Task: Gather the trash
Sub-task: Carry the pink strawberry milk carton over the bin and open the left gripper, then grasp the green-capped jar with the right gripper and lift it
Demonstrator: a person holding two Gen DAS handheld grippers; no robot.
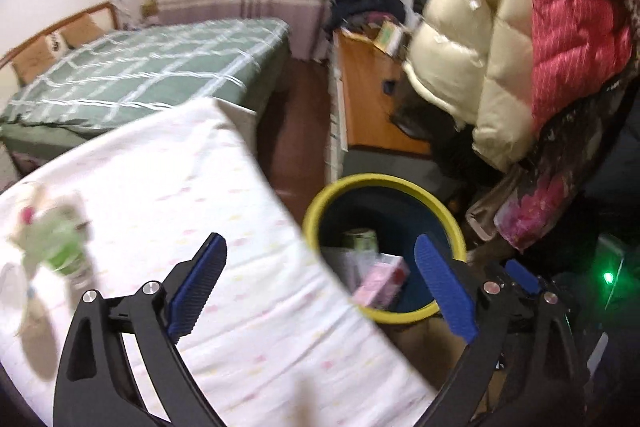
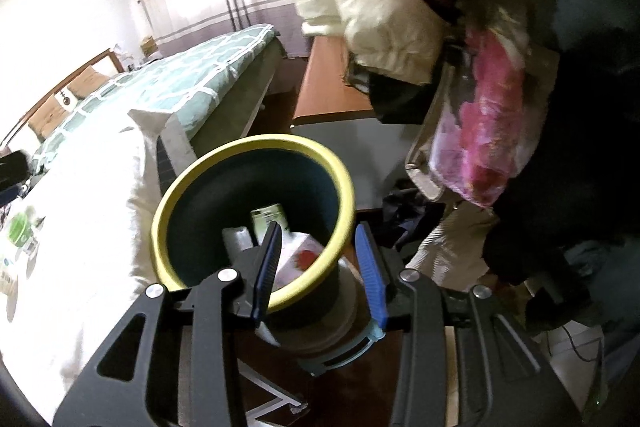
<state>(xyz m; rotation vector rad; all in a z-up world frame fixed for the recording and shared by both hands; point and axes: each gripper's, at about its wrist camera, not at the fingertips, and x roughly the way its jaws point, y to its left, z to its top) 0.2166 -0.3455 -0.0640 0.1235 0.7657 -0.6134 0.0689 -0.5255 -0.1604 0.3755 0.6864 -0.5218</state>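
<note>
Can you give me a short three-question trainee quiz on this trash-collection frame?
1. True or false: the yellow-rimmed trash bin already holds trash, including a pink carton.
2. Multiple choice: the right tool is A) shut on a carton, B) open with nothing between its fingers, C) out of view.
3. Short answer: where does the green-and-white trash not yet collected lie?

Key:
1. True; a green-labelled container lies in there as well.
2. B; it hangs over the bin's near rim. The left tool is open too.
3. On the white patterned cloth beside the bin, blurred at the left of both views.
</note>
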